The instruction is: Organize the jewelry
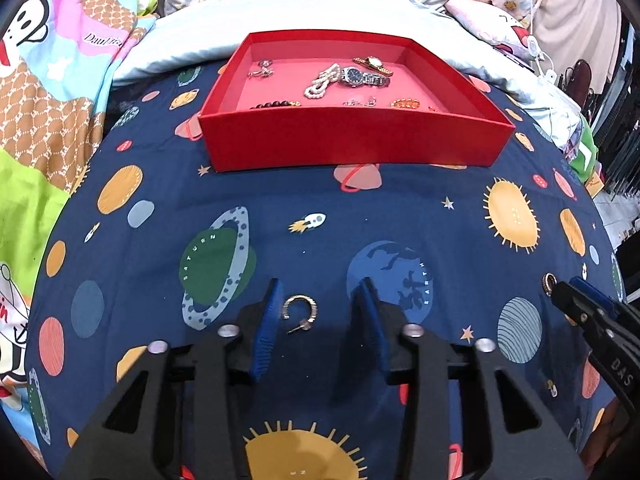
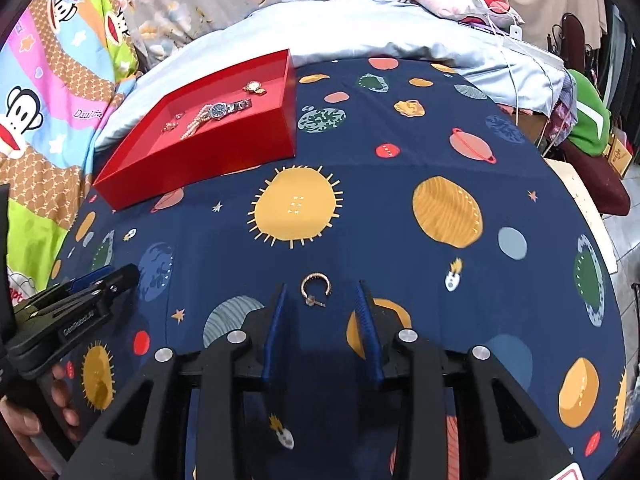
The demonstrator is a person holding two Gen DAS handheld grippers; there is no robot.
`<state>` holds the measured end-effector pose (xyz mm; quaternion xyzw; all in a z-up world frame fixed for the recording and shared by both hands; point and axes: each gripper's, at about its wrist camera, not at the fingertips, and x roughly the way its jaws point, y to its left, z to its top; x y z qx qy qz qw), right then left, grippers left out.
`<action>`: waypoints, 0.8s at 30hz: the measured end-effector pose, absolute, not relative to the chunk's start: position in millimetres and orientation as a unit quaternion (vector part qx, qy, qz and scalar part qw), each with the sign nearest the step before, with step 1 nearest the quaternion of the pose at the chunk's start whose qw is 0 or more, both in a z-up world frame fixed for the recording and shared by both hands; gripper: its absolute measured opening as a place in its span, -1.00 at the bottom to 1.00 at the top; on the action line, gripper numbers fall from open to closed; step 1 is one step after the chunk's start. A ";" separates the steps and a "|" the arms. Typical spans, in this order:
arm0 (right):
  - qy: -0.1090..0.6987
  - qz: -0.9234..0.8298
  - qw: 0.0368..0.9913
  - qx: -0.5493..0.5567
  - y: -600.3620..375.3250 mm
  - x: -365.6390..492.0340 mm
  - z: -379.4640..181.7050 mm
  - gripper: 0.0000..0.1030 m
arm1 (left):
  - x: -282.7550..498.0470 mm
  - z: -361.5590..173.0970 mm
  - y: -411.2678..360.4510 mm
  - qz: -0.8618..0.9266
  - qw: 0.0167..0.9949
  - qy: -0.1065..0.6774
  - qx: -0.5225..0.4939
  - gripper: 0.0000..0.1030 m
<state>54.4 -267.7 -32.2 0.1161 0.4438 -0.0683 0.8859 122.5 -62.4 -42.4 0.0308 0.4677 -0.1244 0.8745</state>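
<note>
A red tray point(image 1: 352, 142) sits on the space-print bedsheet and holds two watches point(image 1: 366, 76), a pearl strand point(image 1: 322, 82), beads and small pieces. My left gripper point(image 1: 320, 292) is open, low over the sheet, with a silver hoop earring point(image 1: 301, 314) lying between its blue pads. My right gripper point(image 2: 322, 290) is open too, with a second hoop earring point(image 2: 315, 289) lying between its fingers. That earring point(image 1: 549, 281) also shows at the right gripper's tip in the left wrist view. The tray point(image 2: 208, 156) lies far left in the right wrist view.
Folded light-blue bedding point(image 1: 304, 12) lies behind the tray. A cartoon-print quilt point(image 1: 48, 80) lies on the left. Pillows and cables point(image 2: 476, 4) are at the back right. The bed's right edge point(image 2: 588, 216) drops to the floor.
</note>
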 end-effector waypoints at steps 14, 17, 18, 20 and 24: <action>0.448 -0.066 0.885 0.107 -261.5 60.8 -37.2 -0.70 | 122.6 -41.2 -43.3 -0.140 0.870 0.473 -0.018 -0.37; 0.446 -0.061 0.886 0.114 -260.5 57.2 -34.2 -0.70 | 120.2 -40.7 -37.2 -0.147 0.868 0.473 -0.029 -0.37; 0.445 -0.059 0.886 0.114 -260.2 55.8 -33.5 -0.70 | 119.6 -40.8 -35.4 -0.146 0.869 0.472 -0.030 -0.37; 0.444 -0.057 0.887 0.117 -259.6 54.5 -31.9 -0.70 | 117.8 -42.1 -31.6 -0.146 0.870 0.469 -0.031 -0.46; 0.444 -0.053 0.886 0.122 -259.1 53.2 -30.8 -0.70 | 116.4 -42.5 -32.2 -0.149 0.871 0.468 -0.024 -0.66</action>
